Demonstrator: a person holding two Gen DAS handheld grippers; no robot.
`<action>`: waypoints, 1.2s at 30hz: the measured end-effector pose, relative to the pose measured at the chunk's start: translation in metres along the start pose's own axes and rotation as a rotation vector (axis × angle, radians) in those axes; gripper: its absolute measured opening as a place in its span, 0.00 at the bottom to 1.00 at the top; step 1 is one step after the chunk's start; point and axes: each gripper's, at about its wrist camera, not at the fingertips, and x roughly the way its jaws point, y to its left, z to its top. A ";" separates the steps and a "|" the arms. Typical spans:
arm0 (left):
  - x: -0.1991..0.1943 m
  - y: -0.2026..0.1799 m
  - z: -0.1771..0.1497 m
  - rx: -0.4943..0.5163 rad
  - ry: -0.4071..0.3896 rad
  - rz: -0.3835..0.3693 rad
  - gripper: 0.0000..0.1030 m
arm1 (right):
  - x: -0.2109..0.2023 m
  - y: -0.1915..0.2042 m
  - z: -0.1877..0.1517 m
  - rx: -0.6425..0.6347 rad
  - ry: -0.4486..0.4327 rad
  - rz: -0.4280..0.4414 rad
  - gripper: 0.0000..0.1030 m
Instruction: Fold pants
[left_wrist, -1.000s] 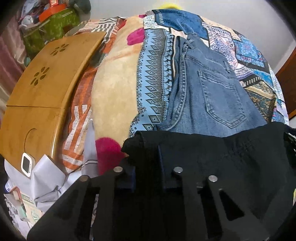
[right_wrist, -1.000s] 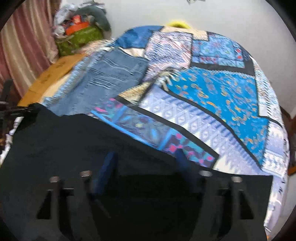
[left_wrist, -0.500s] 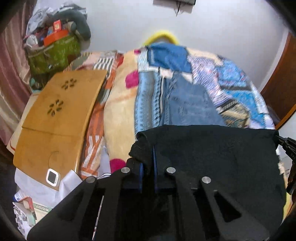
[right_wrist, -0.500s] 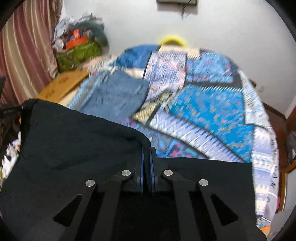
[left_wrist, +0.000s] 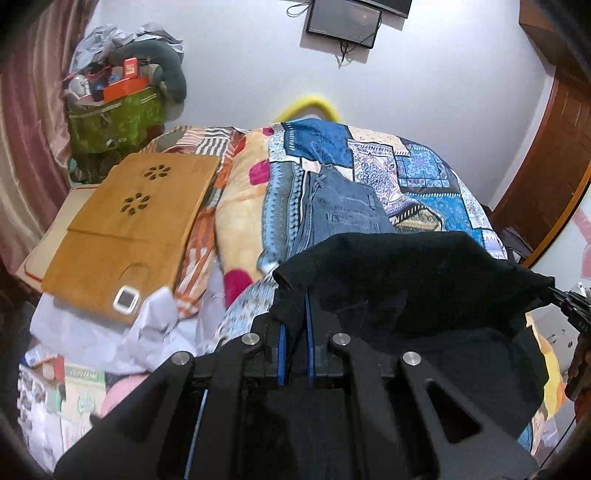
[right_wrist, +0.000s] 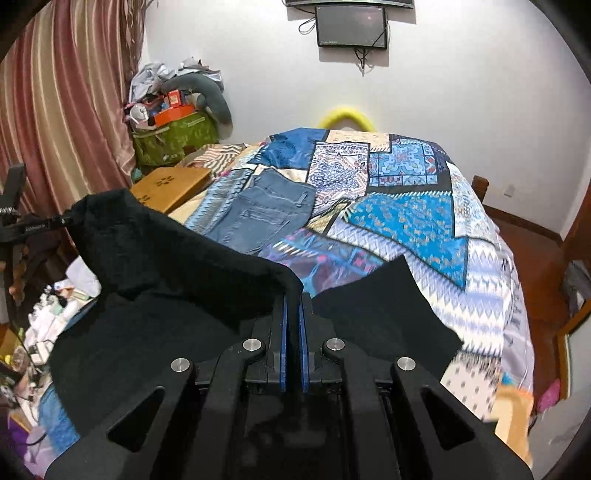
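Black pants (left_wrist: 417, 280) hang stretched between my two grippers, lifted above the near end of the bed. My left gripper (left_wrist: 295, 306) is shut on one top corner of the pants. My right gripper (right_wrist: 293, 299) is shut on the other top corner of the black pants (right_wrist: 177, 266). The fabric sags between the two grips and hides what lies below it. The right gripper's tip (left_wrist: 570, 299) shows at the right edge of the left wrist view, and the left gripper (right_wrist: 33, 227) shows at the left edge of the right wrist view.
Folded blue jeans (left_wrist: 343, 210) lie on the patchwork bedspread (right_wrist: 406, 206). A wooden lap table (left_wrist: 125, 225) rests on the bed's left side. A green bag with clutter (right_wrist: 173, 136) stands in the far corner. Curtains (right_wrist: 62, 110) hang at left; a wooden door (left_wrist: 554, 155) at right.
Both grippers have risen and pulled back from the bed, lifting the black pants. The right gripper's fingers, apart a second ago, closed on the fabric.
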 end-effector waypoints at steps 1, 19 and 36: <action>-0.006 0.002 -0.007 -0.003 0.000 0.004 0.08 | -0.005 0.004 -0.005 0.007 -0.003 0.007 0.05; -0.028 0.047 -0.131 -0.139 0.137 0.081 0.05 | -0.034 0.042 -0.107 0.047 0.084 0.068 0.05; -0.043 0.021 -0.110 -0.059 0.112 0.174 0.32 | -0.071 0.016 -0.101 0.129 0.035 0.023 0.42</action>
